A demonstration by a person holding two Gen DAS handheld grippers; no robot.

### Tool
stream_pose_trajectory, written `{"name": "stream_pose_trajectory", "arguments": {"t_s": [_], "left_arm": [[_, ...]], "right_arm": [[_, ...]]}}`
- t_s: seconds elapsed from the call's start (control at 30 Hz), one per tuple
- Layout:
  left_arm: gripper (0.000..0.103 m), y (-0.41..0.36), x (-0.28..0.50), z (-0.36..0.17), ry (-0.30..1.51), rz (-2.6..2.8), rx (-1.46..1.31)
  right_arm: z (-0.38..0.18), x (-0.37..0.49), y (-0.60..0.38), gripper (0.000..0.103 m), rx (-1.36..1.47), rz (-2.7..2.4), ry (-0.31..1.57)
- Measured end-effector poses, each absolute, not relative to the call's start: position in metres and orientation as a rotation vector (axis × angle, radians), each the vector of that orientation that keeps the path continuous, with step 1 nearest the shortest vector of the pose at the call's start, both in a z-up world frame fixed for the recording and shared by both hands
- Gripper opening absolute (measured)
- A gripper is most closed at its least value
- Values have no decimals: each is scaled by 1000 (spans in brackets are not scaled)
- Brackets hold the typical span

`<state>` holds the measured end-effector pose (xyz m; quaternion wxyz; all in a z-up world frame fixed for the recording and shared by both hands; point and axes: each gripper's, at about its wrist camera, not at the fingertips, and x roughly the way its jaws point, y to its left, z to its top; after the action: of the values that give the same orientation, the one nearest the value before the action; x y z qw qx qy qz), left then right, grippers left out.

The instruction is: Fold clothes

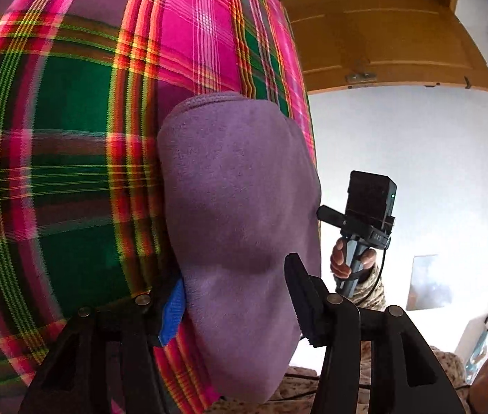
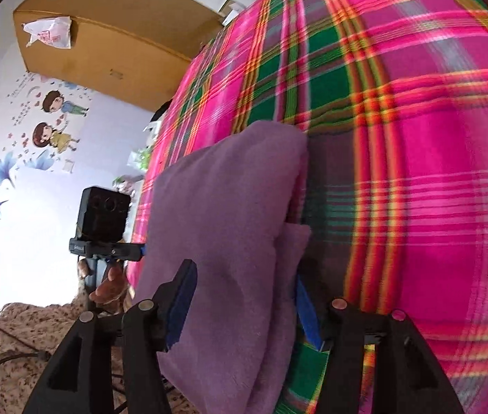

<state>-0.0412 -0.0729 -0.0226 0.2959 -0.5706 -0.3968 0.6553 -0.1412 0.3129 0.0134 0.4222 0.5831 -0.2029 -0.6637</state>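
Purple garment (image 1: 240, 214), thick soft fabric, folded into a bulky bundle w/ several layers showing along one edge, lies on the pink/green plaid bedspread (image 1: 71, 179), near the bedspread's edge closest to the person. Taking the garment as landmark: left gripper (image 1: 233, 296) sits at one end of it, jaws spread wide, garment between them; one finger w/ blue pad (image 1: 175, 310) is at the garment's plaid side, the other finger at its opposite side, just beside the cloth, no sign of squeezing, so not gripping. Right gripper (image 2: 244, 300) is at the garment's other end, jaws also wide apart, folded layers between; its blue pads look to touch or nearly touch the fabric but don't pinch it — can't tell exact contact on the far pad, partly hidden by cloth. Each wrist view shows the opposite gripper beyond the garment, w/ its black camera block on top & a hand (image 1: 342, 258) round the handle; in the right wrist view the other hand (image 2: 109, 288) holds likewise. Containers: a large brown cardboard box (image 2: 112, 41) stands beyond the garment, against the wall, closed, contents not visible; a white plastic bag (image 2: 49, 31) lies on/against its side. Wall past the garment has cartoon stickers (image 2: 50, 120). A wooden door (image 1: 381, 41) shows in the left wrist view. Speckled beige fabric (image 2: 23, 338) lies below the garment, by the person.
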Motion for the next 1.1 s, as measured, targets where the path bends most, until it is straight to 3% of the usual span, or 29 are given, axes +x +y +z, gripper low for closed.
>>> {"name": "stream_pose_trajectory", "arguments": {"t_s": [0.17,0.33,0.47,0.7,1.1], "left_arm": [[57,-67,-38,-21,-1043,1736,-1520],[55,-64,-42,-19,-1063,1736,-1527],[43,-69,-41,-23,-1104,1734,-1533],[34,-66,-42,-23,-1096,1772,-1515],[33,-61,-51,-20,-1054,1828,-1482]], "right_arm": [[11,-140,308,55,1443,-1650,-524],[15,-136,297,40,1435,-1701,-438],[17,-136,298,37,1425,-1720,-409],[19,-130,294,29,1391,-1786,-344],[26,-121,291,22,1366,-1901,-354]]}}
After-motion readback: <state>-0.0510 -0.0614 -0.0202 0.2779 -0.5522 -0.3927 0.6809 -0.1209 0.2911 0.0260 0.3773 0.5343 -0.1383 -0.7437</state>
